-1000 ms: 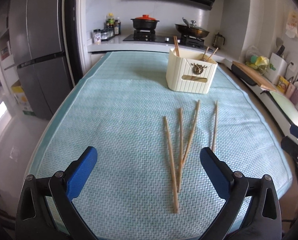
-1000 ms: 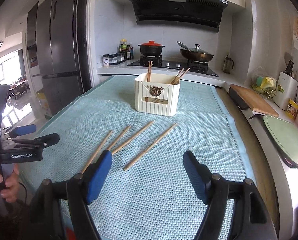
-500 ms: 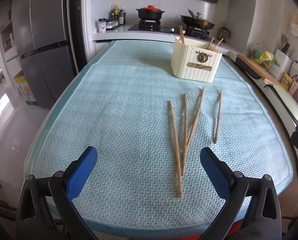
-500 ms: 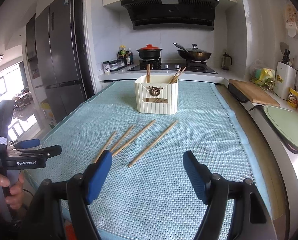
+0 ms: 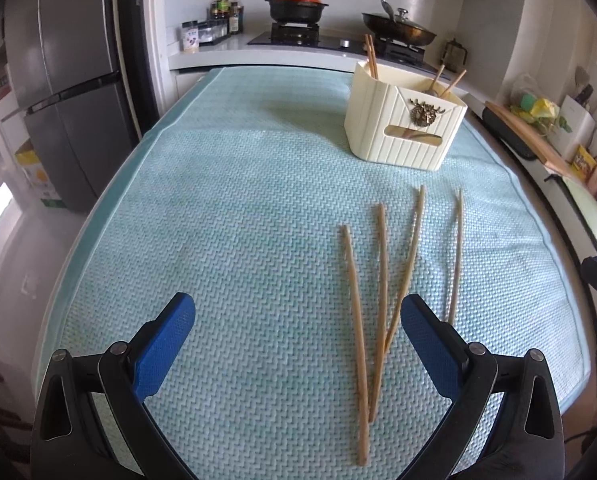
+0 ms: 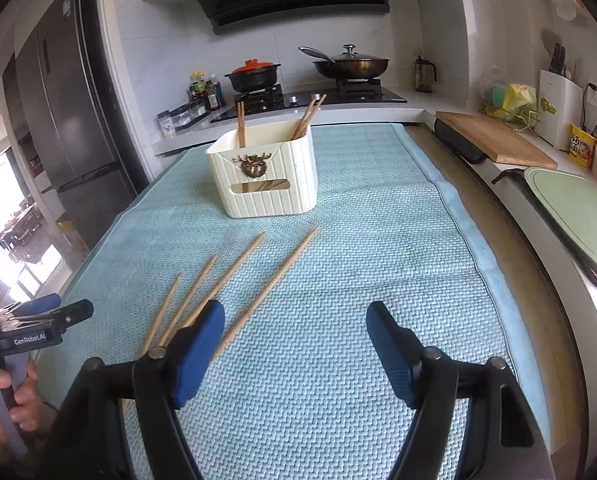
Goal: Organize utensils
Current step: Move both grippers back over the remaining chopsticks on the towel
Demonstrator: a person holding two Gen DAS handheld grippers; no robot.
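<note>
Several wooden chopsticks (image 5: 382,280) lie loose on the pale blue mat (image 5: 226,216); in the right wrist view the same chopsticks (image 6: 234,272) fan out left of centre. A cream ribbed utensil holder (image 5: 402,128) with a few chopsticks in it stands beyond them, and this holder (image 6: 270,176) sits mid-table in the right view. My left gripper (image 5: 298,336) hovers open over the mat, its right finger (image 5: 430,344) above the chopsticks' near ends. My right gripper (image 6: 294,344) is open with nothing in it, and its left finger (image 6: 194,352) overlaps the chopsticks' near ends.
A stove with a black pot (image 6: 254,76) and a wok (image 6: 350,66) lies behind the table. A fridge (image 5: 70,80) stands at the left. A wooden board (image 6: 494,140) and a green tray (image 6: 578,208) sit on the right counter. A hand (image 6: 2,404) holds the left gripper's handle.
Both grippers pulled back a little, then came forward and lower toward the chopsticks. The right gripper rolled, tilting its view. Jaws stayed open; the chopsticks did not move.
</note>
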